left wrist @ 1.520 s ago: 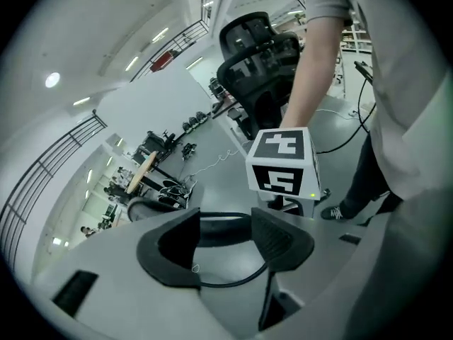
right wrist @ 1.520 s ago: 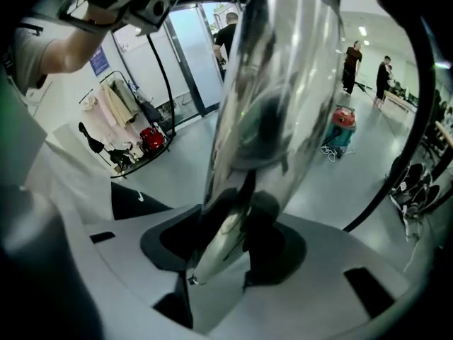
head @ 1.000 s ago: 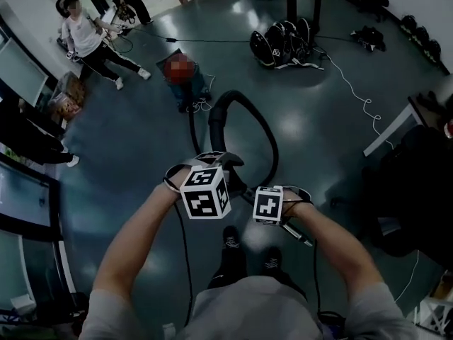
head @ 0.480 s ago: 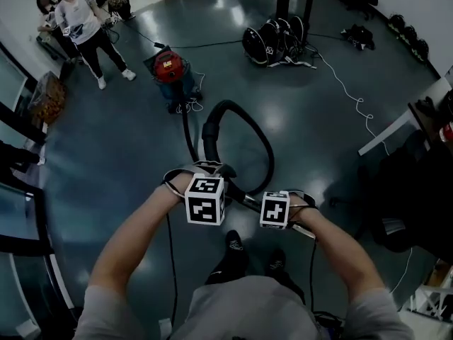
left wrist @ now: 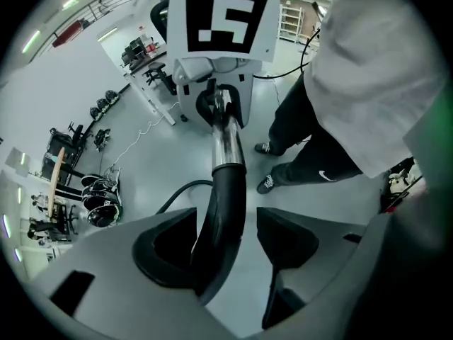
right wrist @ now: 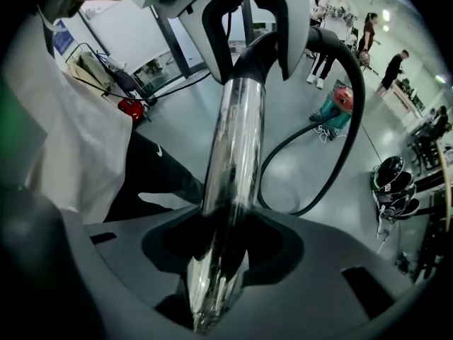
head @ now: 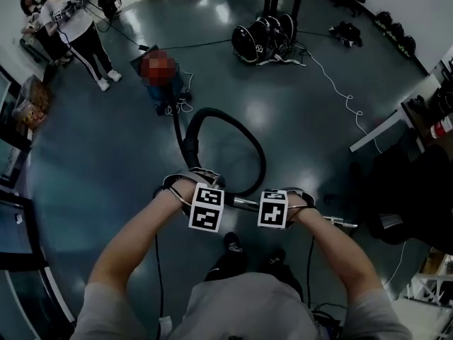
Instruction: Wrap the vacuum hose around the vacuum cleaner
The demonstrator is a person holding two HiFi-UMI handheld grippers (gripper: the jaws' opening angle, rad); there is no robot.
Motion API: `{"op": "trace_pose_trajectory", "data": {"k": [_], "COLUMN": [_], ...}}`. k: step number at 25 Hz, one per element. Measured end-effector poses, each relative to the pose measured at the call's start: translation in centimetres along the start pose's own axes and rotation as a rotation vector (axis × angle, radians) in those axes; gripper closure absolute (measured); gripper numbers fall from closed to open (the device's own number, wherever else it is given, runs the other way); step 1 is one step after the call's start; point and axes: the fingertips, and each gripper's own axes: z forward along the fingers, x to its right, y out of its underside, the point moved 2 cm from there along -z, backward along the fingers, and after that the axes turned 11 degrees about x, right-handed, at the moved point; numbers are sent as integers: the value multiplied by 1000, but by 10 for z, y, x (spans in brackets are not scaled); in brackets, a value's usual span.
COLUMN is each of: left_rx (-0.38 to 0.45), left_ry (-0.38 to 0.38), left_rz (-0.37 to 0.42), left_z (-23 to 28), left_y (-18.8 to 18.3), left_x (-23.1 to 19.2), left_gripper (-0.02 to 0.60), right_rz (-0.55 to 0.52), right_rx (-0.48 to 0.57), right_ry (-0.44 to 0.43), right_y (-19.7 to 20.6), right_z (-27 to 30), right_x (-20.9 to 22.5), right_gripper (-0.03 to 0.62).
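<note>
Your left gripper (left wrist: 226,225) has sunk and its jaws just eased wider, hose (left wrist: 225,190) loose between them, right gripper (right wrist: 226,239) clamped on the wand (right wrist: 237,140); vacuum (head: 166,91) well apart, so wrapping is likely not begun.

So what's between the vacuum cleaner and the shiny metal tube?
Only the black hose, curling in a big loop over the floor from vacuum cleaner to metal tube. The head view shows it.
</note>
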Motion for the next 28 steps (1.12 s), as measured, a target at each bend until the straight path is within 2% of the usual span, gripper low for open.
{"op": "trace_pose_trajectory", "data": {"k": [4,9,14,18,21,23,25,28], "left_rx": [34,98,181,222,221,231,237,245], "left_ry": [31,68,45,21,-8,-33,-36,-49], "left_rz": [-22,-102,-198,-216,-235,-231,-235,-288], "left_z": [10,24,35,50,63,64,64,68], "left_y": [9,16,6,-16,-26,-26,-32,-42], "left_x": [1,6,1,-6,-16,-22,-25,-39], "left_gripper": [313,313,316,316,320,401,443,456], "right_rz": [-9,-13,-61,-117,-158,-177,-199,-256], "right_rx": [-33,-17,30,56,63,56,54,55], "right_ry": [16,54,82,80,70,57,34,7], "right_y": [-1,-10,-18,-18,-12,-9,-4,8], "right_z": [-3,-12,-25,-30,-33,-36,-39,-42], "right_x": [8,18,26,31,38,45,51,68], "right_gripper": [434,445,451,452,451,451,451,451]}}
